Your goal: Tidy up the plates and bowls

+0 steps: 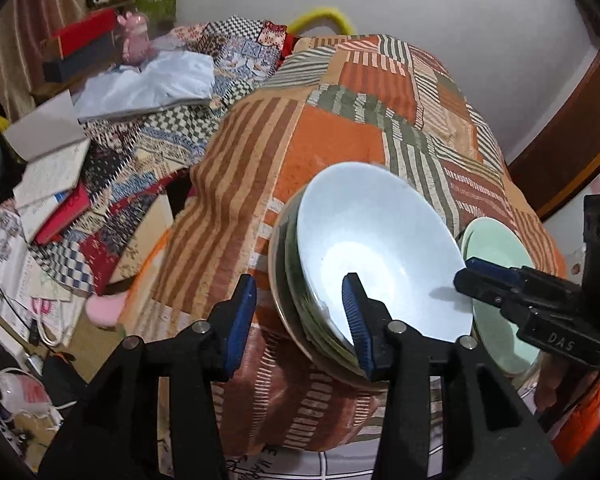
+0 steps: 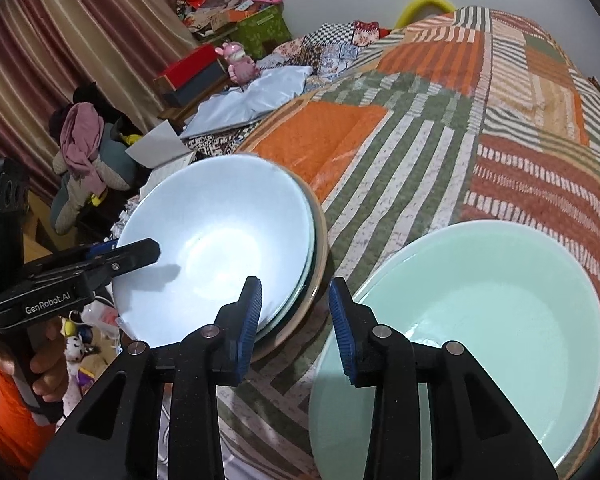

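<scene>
Two grippers, jaws spread, nothing pinched. L gripper [image 1: 300, 320] straddles stack [image 1: 296, 300] rim, pads prob clear. R gripper [image 2: 296, 328] btwn stack and green bowl [image 2: 480, 320]. Back out straight, don't nudge rims.

Cluttered home bedroom: quilted bed [image 1: 340, 128].

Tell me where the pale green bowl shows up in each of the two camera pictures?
Left wrist view: the pale green bowl peeks out at lower right, behind the other gripper.
Right wrist view: it fills the lower right.
Shared landmark: the pale blue bowl on top of a stack beside it.
</scene>
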`<state>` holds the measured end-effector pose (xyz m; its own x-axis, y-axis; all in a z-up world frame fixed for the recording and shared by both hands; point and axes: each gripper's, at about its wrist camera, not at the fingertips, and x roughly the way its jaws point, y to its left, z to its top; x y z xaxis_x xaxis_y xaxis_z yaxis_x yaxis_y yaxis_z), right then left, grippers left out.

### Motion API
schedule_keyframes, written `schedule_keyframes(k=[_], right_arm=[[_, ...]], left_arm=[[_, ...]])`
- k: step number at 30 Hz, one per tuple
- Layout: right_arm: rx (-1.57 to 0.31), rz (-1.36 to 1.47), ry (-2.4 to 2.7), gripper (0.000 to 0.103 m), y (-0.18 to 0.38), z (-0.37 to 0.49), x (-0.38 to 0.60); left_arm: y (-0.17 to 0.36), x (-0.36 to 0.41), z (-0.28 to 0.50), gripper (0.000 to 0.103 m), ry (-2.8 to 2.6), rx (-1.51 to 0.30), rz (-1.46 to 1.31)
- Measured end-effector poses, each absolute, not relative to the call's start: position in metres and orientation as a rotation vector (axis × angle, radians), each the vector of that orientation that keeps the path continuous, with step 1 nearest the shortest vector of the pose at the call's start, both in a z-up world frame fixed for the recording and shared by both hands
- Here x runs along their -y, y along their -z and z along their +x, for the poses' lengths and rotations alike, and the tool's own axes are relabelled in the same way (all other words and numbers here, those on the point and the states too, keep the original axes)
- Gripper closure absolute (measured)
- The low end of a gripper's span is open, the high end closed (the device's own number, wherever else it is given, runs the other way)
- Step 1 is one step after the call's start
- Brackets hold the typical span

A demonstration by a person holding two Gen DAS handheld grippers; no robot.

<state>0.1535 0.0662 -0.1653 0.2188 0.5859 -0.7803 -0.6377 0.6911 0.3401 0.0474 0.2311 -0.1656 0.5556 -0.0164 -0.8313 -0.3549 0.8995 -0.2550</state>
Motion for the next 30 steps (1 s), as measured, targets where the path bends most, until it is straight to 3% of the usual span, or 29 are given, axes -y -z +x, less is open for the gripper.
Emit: schedule_keyframes(k=[7, 30], right_arm=[[-1.067, -0.079, -0.856, 0.063, 0.174, 0.149, -0.079], [-1.077, -0.052, -0.798, 0.065, 0.175, 0.154, -0.086]], left_arm=[[0.186, -0.233, 0.048, 0.059, -0.183, -1.004, -0.481], [0.188, -0.209, 0.064, 0.062, -0.206, -1.030, -0.440]])
